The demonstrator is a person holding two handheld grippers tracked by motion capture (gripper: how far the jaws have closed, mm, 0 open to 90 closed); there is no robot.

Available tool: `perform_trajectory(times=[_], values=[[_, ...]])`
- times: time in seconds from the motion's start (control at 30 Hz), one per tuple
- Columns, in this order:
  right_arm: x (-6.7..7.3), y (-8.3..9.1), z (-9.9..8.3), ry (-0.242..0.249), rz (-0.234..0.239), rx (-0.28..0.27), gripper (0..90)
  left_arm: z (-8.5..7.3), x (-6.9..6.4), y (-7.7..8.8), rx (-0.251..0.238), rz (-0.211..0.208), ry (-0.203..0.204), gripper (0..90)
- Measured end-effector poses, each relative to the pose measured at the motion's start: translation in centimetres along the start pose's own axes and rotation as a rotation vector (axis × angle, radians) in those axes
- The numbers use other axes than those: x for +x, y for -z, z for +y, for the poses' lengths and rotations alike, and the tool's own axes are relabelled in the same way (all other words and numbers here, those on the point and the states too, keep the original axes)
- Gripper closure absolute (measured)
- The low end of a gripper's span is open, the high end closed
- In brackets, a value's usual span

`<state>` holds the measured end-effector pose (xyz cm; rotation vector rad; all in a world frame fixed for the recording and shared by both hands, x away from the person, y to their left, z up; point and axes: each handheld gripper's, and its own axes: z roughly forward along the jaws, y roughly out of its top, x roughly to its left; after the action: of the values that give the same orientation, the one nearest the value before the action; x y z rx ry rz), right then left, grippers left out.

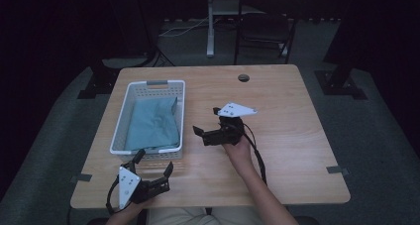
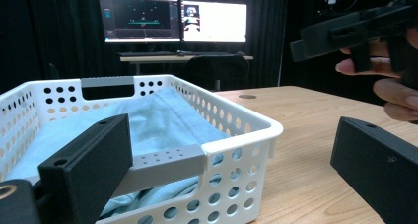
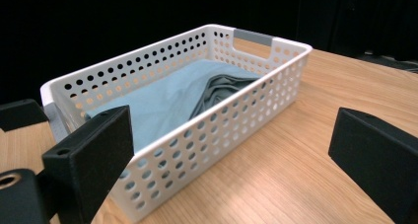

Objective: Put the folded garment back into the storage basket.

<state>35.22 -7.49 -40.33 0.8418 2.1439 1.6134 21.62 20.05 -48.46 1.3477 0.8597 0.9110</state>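
Two grippers, fingers wide and empty, flank the basket point(image 1: 148, 117): left gripper point(image 1: 154, 166) at its near short end, right gripper point(image 1: 199, 134) beside its long side, both close.

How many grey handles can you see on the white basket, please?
2: one grey handle on the basket's far short end, the other on its near short end, just ahead of the open left claw.
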Motion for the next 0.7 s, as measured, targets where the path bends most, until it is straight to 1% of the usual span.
perform_trajectory(times=[0.03, 0.13, 0.33, 0.4, 0.5, 0.6, 0.63, 0.67, 0.7], values=[[-0.1, 0.3, -0.1, -0.001, -0.004, 0.002, 3.5, 0.0, 0.0, 0.0, -0.001, 0.0, 0.0, 3.6], [-0.3, 1.1, -0.3, -0.004, -0.025, -0.023, 3.5, 0.0, 0.0, 0.0, 0.0, 0.0, -0.003, 3.6], [-0.8, 2.6, -0.8, 0.001, -0.058, -0.002, 3.5, 0.0, 0.0, 0.0, 0.0, 0.001, -0.003, 3.6], [-0.9, 3.2, -0.9, 0.007, -0.07, -0.011, 3.5, 0.0, 0.0, 0.0, 0.0, 0.001, -0.004, 3.6], [-1.2, 4.0, -1.2, 0.01, -0.084, -0.01, 3.5, 0.0, 0.0, 0.0, -0.001, 0.003, -0.005, 3.6], [-1.5, 4.8, -1.7, -0.003, -0.097, -0.005, 3.5, 0.0, -0.1, 0.0, 0.001, 0.004, -0.005, 3.6], [-1.6, 5.0, -1.8, -0.005, -0.098, 0.002, 3.5, 0.0, -0.1, 0.0, 0.0, 0.004, -0.005, 3.6], [-1.6, 5.3, -1.9, -0.002, -0.108, 0.004, 3.5, 0.0, -0.1, 0.0, 0.0, 0.004, -0.005, 3.6], [-1.7, 5.6, -2.0, -0.004, -0.113, -0.004, 3.5, 0.0, -0.1, 0.0, 0.0, 0.005, -0.005, 3.6]])
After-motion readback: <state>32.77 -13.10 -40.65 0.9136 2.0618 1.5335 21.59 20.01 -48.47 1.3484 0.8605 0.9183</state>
